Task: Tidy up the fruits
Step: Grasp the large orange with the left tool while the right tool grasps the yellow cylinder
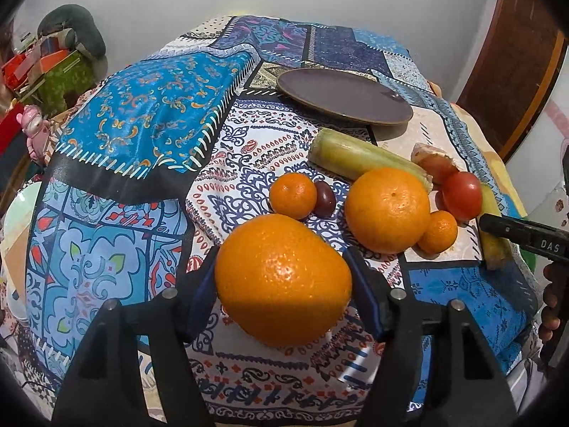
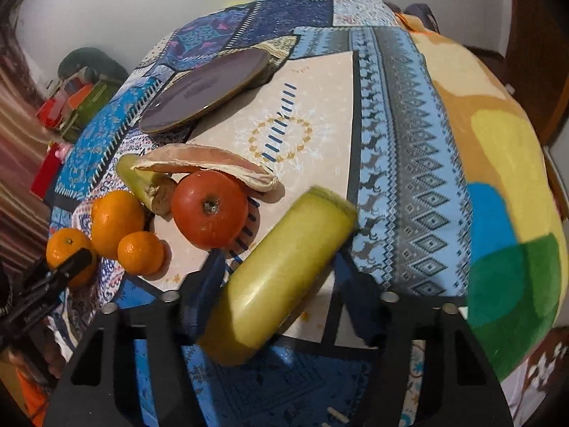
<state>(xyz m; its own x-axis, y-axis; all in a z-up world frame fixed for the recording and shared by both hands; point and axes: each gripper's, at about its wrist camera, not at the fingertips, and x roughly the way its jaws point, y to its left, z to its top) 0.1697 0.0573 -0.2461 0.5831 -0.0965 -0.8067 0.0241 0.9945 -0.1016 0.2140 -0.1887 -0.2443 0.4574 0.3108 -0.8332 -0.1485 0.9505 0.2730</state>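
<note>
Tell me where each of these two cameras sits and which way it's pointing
Left wrist view: sits on the left gripper, looks forward and down along its fingers, which flank a large orange; the right gripper and part of a hand show at the right edge.
Right wrist view: sits on the right gripper, looks down at a yellow-green stalk piece between its fingers; the left gripper shows at the left edge.
Both share the dark plate, the tomato and the patterned cloth.

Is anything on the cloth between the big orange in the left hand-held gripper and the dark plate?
Yes. Between the large orange and the dark plate lie a small tangerine, a dark plum-like fruit and a pale green stalk piece; lifting clears them.
</note>
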